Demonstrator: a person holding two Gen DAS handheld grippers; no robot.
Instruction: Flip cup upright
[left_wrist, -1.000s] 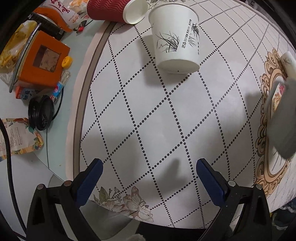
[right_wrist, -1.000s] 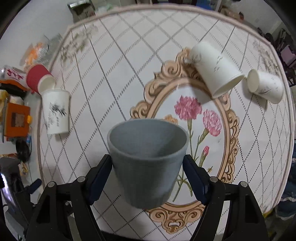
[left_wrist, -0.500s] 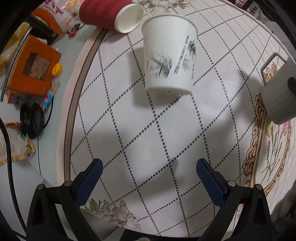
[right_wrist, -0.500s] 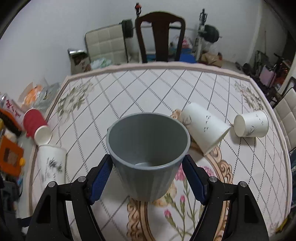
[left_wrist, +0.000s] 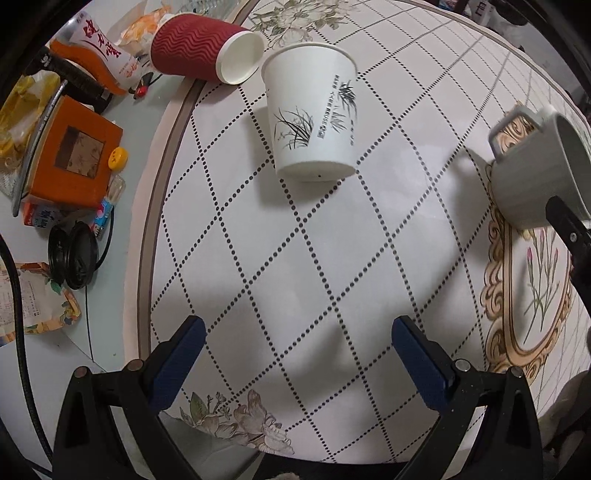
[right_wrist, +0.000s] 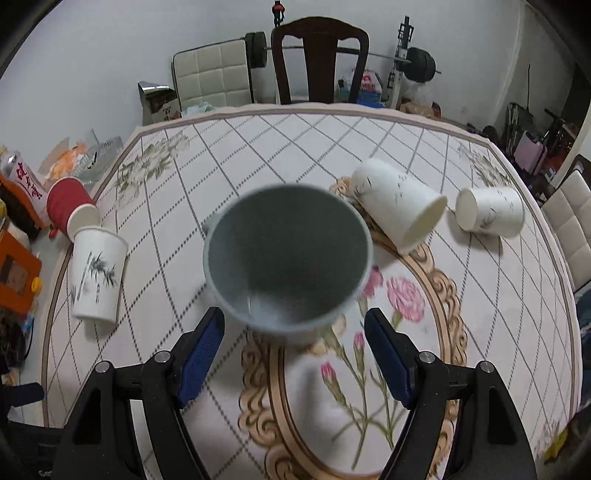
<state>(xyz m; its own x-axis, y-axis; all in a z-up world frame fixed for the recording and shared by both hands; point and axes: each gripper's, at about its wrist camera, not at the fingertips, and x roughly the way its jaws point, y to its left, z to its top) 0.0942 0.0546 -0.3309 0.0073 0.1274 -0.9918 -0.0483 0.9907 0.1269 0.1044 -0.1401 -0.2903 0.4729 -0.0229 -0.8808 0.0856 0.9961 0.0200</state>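
Right wrist view: grey cup (right_wrist: 288, 254) mouth-up, blurred, sits between right gripper (right_wrist: 295, 350) fingers w/ gaps each side; left gripper (left_wrist: 295, 354) wide apart, nothing held.

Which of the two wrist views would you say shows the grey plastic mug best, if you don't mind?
The right wrist view: the grey plastic mug sits centred ahead of the right gripper, its mouth and inside visible, though blurred. The left wrist view catches only part of its side and square handle at the right edge.
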